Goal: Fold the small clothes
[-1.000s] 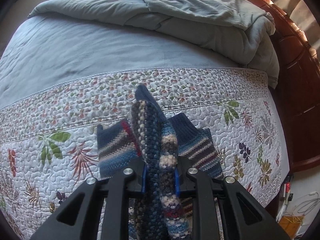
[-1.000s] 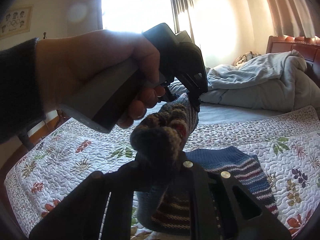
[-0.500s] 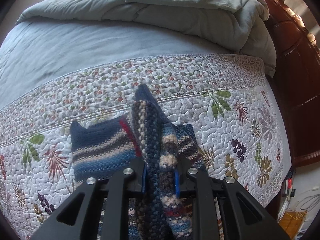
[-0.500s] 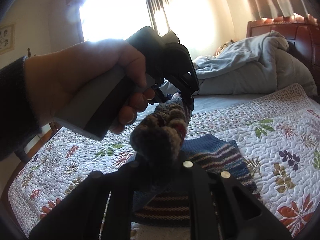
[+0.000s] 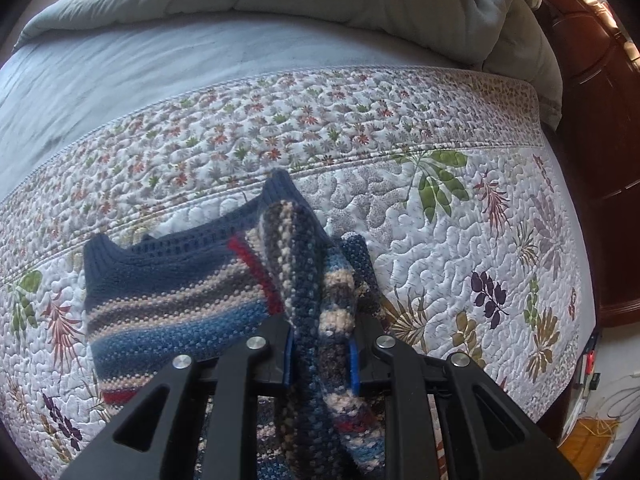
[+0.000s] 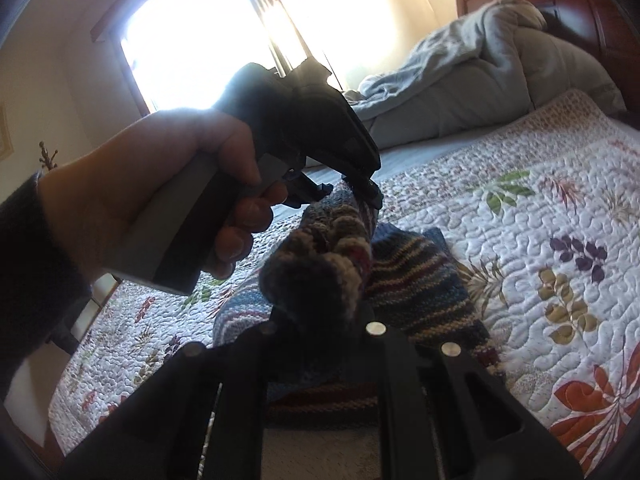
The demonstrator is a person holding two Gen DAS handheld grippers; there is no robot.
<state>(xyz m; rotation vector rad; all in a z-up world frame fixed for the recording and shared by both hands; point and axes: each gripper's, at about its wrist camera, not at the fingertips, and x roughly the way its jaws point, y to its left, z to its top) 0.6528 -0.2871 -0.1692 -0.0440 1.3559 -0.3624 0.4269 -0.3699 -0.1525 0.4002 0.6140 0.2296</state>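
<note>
Your left gripper [image 5: 320,356] and right gripper [image 6: 320,320] both have their fingers clamped on a bunched fold of the striped sweater [image 5: 168,304], the rest lying on the quilt [image 5: 460,264] near the bed's foot edge. A rumpled duvet [image 5: 360,4] lies beyond, by the headboard [image 5: 600,160]. Your left hand [image 6: 160,184] blocks the right camera's view. No writing is readable.

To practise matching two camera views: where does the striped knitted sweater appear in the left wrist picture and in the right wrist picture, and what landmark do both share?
Left wrist view: the striped knitted sweater lies lower left of centre on the quilt, one bunched edge clamped in the left gripper.
Right wrist view: it lies at centre, bunched in the right gripper.
Shared landmark: the floral quilt beneath it.
</note>
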